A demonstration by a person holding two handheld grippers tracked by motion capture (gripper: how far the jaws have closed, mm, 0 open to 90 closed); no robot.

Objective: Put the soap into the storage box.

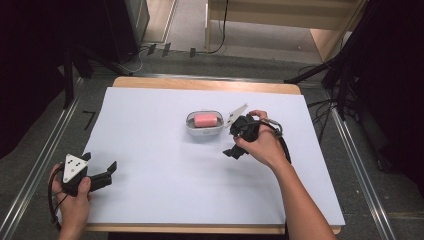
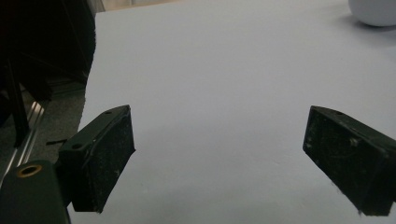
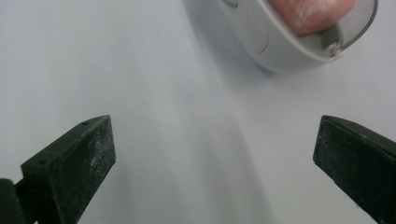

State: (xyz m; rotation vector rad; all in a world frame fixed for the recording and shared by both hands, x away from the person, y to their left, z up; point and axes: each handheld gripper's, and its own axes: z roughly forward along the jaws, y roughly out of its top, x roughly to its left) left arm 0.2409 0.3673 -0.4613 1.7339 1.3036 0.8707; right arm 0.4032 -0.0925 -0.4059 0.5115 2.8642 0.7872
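A small white oval container (image 1: 190, 125) holds a pink block (image 1: 204, 120) near the middle of the white sheet. The right gripper view looks down on the container (image 3: 271, 46) and the pink block (image 3: 313, 11) at its upper right. My right gripper (image 1: 231, 140), held in a hand just right of the container, is open (image 3: 215, 135) over bare sheet, apart from the container. Near the sheet's front left corner, my left gripper (image 1: 100, 162) is open (image 2: 219, 126) with nothing between its jaws. The container's edge (image 2: 373, 11) shows far off at that view's top right.
The white sheet (image 1: 165, 185) covers a wooden table (image 1: 200, 83). Metal rails (image 1: 45, 160) run along both sides on the grey floor. Dark drapes, stands and cables (image 1: 325, 107) surround the table. A wooden frame (image 1: 320, 35) stands behind it.
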